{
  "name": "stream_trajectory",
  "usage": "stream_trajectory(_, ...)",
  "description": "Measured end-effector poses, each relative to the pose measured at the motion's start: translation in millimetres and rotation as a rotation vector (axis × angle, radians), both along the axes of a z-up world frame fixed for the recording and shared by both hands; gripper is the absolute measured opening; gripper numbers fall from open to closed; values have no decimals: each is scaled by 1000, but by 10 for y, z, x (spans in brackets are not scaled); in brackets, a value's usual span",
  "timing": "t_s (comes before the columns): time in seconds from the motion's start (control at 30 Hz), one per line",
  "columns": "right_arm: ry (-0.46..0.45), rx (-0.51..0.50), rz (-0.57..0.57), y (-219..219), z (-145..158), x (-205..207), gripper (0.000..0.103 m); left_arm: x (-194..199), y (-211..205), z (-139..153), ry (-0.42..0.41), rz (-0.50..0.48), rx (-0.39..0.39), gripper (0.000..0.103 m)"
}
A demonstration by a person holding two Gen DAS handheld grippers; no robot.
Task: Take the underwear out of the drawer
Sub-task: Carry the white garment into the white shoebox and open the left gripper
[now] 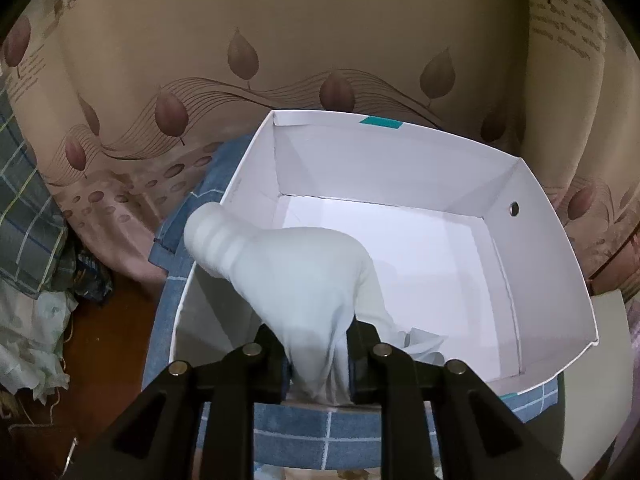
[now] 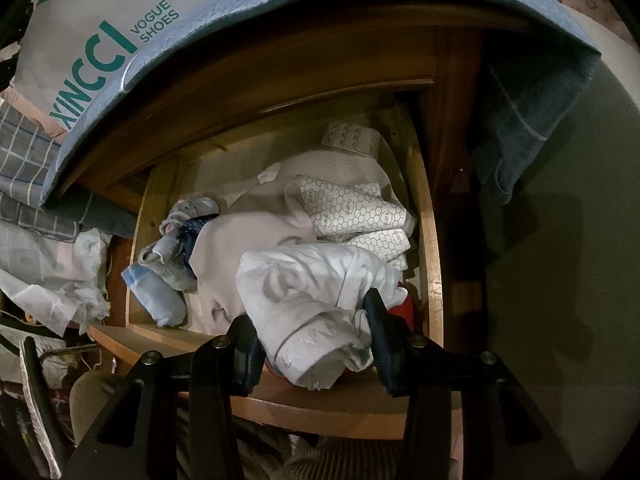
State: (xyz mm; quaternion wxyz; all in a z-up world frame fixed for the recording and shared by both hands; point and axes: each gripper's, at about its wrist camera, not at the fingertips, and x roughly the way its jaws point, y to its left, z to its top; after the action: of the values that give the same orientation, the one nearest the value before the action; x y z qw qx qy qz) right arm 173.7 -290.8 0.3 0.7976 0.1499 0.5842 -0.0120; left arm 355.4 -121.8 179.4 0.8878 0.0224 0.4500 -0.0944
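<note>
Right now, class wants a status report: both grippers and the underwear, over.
Left gripper pinching pale garment over white box. Right gripper clamped on white underwear above open drawer. Nothing blocking.

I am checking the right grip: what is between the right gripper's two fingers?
A bunched white garment fills the gap of the right gripper, above the open wooden drawer. The right wrist view shows it.

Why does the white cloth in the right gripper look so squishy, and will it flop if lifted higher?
The white cloth bunches in folds between the right gripper, so it is probably soft and floppy. Its loose ends would likely dangle. It seems light.
</note>
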Motion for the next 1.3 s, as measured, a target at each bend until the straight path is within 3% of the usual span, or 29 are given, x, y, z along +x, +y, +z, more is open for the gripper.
stream_trajectory(0.23, -1, -1, -1, 12, -7, -3, 42, 46, 34, -3, -3, 20, -13, 35)
stream_trajectory(0.33, -1, -1, -1, 21, -7, -3, 42, 56, 47, 4, -7, 25, -22, 51)
stream_trajectory(0.47, 2, -5, 2, -4, -10, -1, 42, 28, 42, 53, -39, 4, -28, 58)
stream_trajectory(0.7, 1, -15, 7, 2, -16, -9, 42, -113, -27, 242, -136, -32, 48, 61)
stream_trajectory(0.97, -6, -31, 10, 38, -6, -23, 42, -293, 53, 423, -187, -38, 61, 63)
stream_trajectory(1.3, -49, -36, -4, 38, 80, -61, 42, -802, 303, 377, -232, -22, 95, 63)
